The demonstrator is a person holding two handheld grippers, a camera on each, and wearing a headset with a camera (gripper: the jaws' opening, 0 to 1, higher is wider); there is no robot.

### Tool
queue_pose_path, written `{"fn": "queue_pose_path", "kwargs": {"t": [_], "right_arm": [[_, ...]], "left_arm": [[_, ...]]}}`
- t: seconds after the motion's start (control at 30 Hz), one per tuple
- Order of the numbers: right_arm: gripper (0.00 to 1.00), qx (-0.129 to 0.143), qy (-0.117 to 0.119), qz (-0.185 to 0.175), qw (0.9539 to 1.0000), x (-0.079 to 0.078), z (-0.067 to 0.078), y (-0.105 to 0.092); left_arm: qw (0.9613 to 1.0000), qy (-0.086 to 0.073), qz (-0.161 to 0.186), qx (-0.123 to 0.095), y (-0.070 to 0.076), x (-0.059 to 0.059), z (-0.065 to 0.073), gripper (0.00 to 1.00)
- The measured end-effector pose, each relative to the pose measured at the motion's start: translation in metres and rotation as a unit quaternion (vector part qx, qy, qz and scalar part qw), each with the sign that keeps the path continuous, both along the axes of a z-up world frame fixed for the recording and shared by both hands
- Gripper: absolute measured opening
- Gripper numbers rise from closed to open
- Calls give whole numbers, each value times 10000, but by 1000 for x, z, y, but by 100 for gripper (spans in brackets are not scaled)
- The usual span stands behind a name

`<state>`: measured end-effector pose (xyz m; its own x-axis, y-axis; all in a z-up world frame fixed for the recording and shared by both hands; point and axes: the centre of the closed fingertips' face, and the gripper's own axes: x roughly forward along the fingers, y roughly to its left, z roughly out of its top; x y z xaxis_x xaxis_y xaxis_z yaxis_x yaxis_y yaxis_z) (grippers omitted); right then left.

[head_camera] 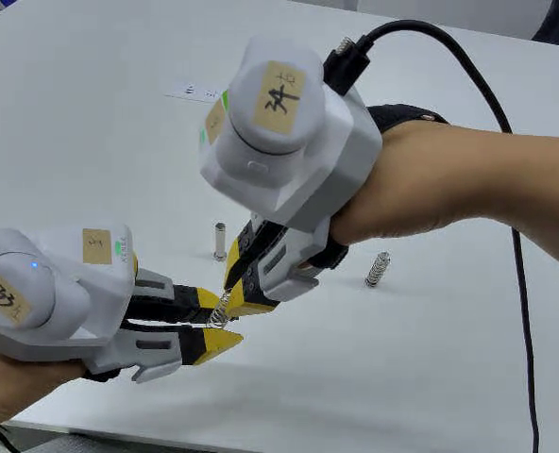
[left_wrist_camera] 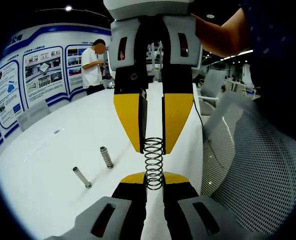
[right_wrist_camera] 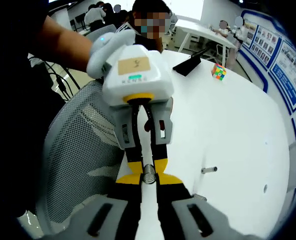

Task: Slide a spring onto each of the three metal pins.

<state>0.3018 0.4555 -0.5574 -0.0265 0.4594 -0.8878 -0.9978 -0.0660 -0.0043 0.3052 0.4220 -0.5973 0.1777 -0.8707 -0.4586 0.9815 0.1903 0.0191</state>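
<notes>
Left gripper view: left gripper (left_wrist_camera: 153,180) and right gripper (left_wrist_camera: 153,148) both pinch one spring (left_wrist_camera: 153,164).

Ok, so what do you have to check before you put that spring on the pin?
1. Spring gripped: ok. The left gripper and the right gripper each pinch one end.
2. Pin standing upright on the table: ok.
3. Pin bare, ready for a spring: ok.
4. Spring lined up over the pin: not ok. It is held off to the side, nearer the person.
5. Spare spring ready on the table: ok.
6. Where the other two pins are: cannot tell.
</notes>
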Motion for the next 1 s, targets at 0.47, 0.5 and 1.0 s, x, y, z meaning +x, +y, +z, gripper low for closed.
{"fn": "queue_pose_path", "kwargs": {"t": [0.47,0.5,1.0], "right_arm": [[14,7,57,-11,10000,0,-5,3],[13,2,64,-19,10000,0,-6,3],[12,-15,74,-173,9998,13,3,-1]], "left_arm": [[9996,-38,93,-270,-1,4,13,11],[9996,-52,88,-281,-2,4,14,11],[9988,-8,397,-282,10,16,13,24]]}}
